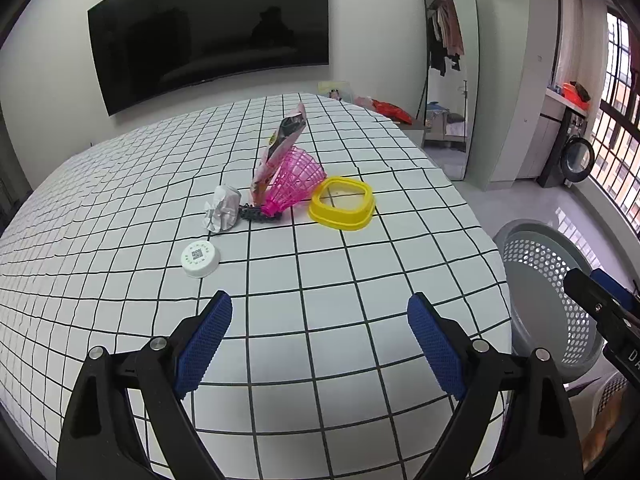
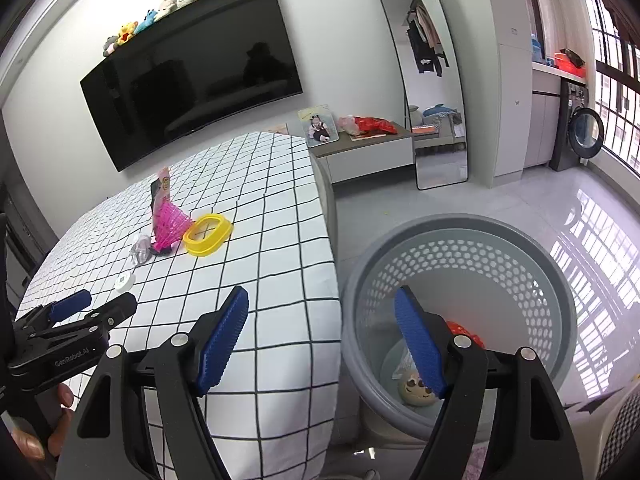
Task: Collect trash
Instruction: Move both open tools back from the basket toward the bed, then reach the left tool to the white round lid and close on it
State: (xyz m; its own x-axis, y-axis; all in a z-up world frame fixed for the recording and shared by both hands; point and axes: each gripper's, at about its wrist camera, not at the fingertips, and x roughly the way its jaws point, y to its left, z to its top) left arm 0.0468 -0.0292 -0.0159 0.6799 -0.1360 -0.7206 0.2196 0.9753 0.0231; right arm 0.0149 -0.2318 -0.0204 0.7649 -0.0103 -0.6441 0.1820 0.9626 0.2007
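right now both grippers hang empty, jaws spread wide with nothing between the blue pads. the left gripper [image 1: 320, 338] is over the near part of the table [image 1: 360, 280], which wears a white cloth with a black grid. the trash sits in a loose cluster toward 12 o'clock from it: a white round cap [image 1: 200, 258] nearest, at about 11 o'clock; beyond that a crumpled white paper [image 1: 222, 208] touching a small black piece [image 1: 256, 215]; a pink mesh cone [image 1: 294, 180] lying on its side with a tall pink snack wrapper [image 1: 280, 148] leaning against it; and a yellow plastic ring [image 1: 343, 203] just beside the cone, at 1 o'clock.

the right gripper [image 2: 322, 340] straddles the table edge, its right pad over the grey perforated basket [image 2: 460, 232] standing on the floor at 3 o'clock of the table. inside the basket lie a red scrap [image 2: 468, 334] and a round beige piece [image 2: 414, 390].
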